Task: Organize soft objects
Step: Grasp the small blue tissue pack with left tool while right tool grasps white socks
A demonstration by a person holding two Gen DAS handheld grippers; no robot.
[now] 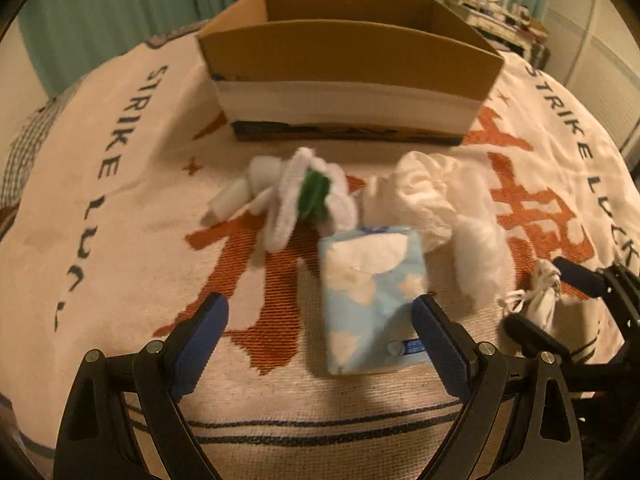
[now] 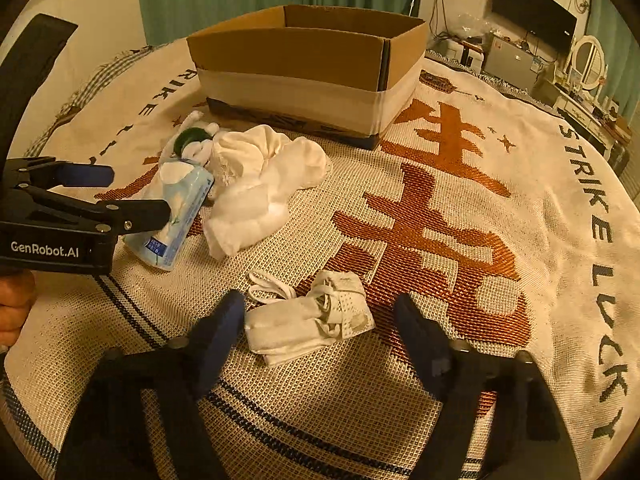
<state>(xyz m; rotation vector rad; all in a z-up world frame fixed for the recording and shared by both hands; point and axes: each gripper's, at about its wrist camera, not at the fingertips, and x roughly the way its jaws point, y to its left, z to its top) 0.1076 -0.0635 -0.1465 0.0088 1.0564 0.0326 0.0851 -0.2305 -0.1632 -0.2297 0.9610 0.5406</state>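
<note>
Left hand-held gripper (image 1: 320, 320) is spread wide around the blue cloud-print tissue pack (image 1: 370, 300), not pinching it. Right hand-held gripper (image 2: 320, 332) gapes around a folded white mask (image 2: 308, 324). Further back: crumpled white cloth (image 2: 260, 184), fuzzy white-and-green toy (image 1: 308, 196), then the cardboard box (image 2: 304, 60), all on the blanket (image 2: 460, 240).

A pale-blue pack (image 1: 370, 300) printed with white clouds is seen near the box (image 1: 348, 60), which is brown with a white band. The blanket (image 2: 460, 280) is cream, woven with rust characters and dark lettering.
</note>
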